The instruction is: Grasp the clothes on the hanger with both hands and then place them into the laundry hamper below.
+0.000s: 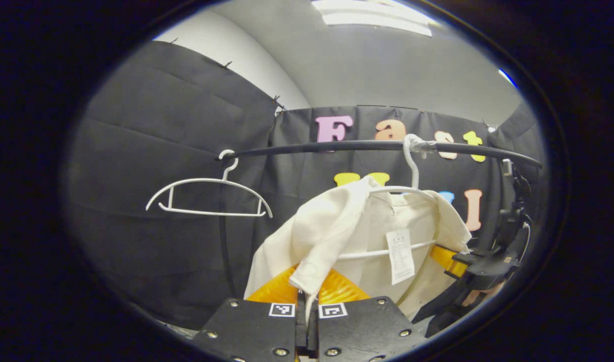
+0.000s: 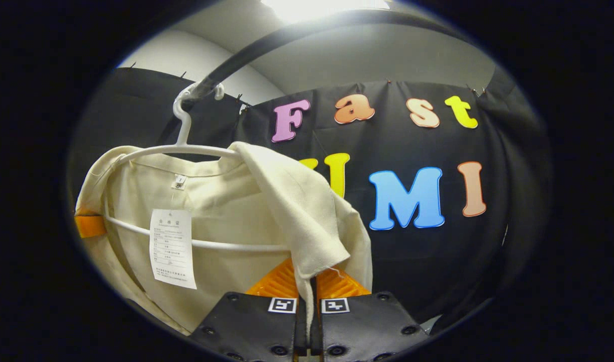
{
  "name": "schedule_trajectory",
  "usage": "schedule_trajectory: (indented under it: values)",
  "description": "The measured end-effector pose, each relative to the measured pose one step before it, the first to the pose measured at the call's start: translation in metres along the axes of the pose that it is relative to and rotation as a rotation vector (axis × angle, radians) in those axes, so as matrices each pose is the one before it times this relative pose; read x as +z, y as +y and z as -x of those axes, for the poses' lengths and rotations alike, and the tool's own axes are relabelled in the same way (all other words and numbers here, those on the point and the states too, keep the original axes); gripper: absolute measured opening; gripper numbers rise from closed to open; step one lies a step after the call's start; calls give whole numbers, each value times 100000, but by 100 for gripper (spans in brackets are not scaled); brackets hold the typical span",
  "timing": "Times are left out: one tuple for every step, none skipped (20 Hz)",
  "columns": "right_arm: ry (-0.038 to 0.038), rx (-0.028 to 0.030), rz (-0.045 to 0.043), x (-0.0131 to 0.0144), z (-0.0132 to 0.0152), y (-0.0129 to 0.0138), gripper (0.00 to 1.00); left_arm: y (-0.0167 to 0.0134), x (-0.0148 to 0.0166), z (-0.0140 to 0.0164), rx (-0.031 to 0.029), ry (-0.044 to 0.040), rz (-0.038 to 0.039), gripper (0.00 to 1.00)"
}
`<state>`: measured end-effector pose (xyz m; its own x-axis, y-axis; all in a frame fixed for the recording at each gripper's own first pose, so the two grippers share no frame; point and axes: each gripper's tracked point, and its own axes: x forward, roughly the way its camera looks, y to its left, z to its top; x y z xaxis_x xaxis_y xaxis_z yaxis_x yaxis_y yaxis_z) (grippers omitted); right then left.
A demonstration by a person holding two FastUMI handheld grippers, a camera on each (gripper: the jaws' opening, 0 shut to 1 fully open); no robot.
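Cream garment (image 1: 367, 236) hanging lengthwise downward

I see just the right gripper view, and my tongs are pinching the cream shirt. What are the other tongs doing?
Observer: In the left gripper view, the left tongs are shut on a fold of the shirt as well.
Operator: Is anything else hanging up there?
Observer: Yes, a bare white hanger hangs farther along the rail, apart from the shirt's hanger.
Operator: Do you see my tongs from that side?
Observer: Yes, the right tongs sit at the shirt's opposite edge, across the garment from the left ones.
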<state>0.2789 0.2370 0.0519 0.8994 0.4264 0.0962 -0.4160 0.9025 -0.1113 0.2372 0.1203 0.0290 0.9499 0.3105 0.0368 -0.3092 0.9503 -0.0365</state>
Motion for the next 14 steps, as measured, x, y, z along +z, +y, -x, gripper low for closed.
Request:
schedule_trajectory:
  values:
    - [-1819, -1277, 1473, 476, -17, -469, 4, 342, 393, 86, 519, -1070, -768, 2]
    - [-1342, -1040, 1036, 383, 21, -348, 4, 420, 381, 2, 697, -792, -697, 2]
    - [-1267, -1240, 831, 393, 39, -488, 4, 388, 182, -42, 617, -453, -430, 2]
    - [-1175, -1315, 588, 319, 90, -619, 4, 217, 52, -2, 492, -30, -351, 2]
    - [-561, -1184, 332, 206, -34, -497, 4, 176, 32, 12, 229, -2, -248, 2]
    - [-349, -1290, 292, 68, -16, -590, 4, 75, 185, -40, 215, -286, -217, 2]
    - [-712, -1368, 418, 172, 0, -608, 4, 21, 167, -61, -388, -539, -267, 2]
    - [-536, -1557, 737, 282, -48, -594, 4, -16, 160, 15, -891, -141, -430, 2]
    - [-420, -1260, 700, 140, -53, -506, 4, -5, 225, 96, -1578, -124, -277, 2]
    - [-455, -971, 822, 36, -69, -404, 4, -184, 198, 171, -2496, 68, 126, 2]
    - [-606, -1014, 945, 260, -123, -432, 4, -103, 36, 67, -3144, 795, 822, 2]
    - [-876, -1116, 705, 231, -112, -393, 4, 39, 204, 132, -2902, 801, 1064, 2]
    - [-1134, -864, 667, 346, -222, -348, 4, 140, 140, -65, -1926, 329, 870, 2]
    - [-981, -841, 749, 284, -138, -308, 4, 57, 268, 117, -1372, 85, 38, 2]
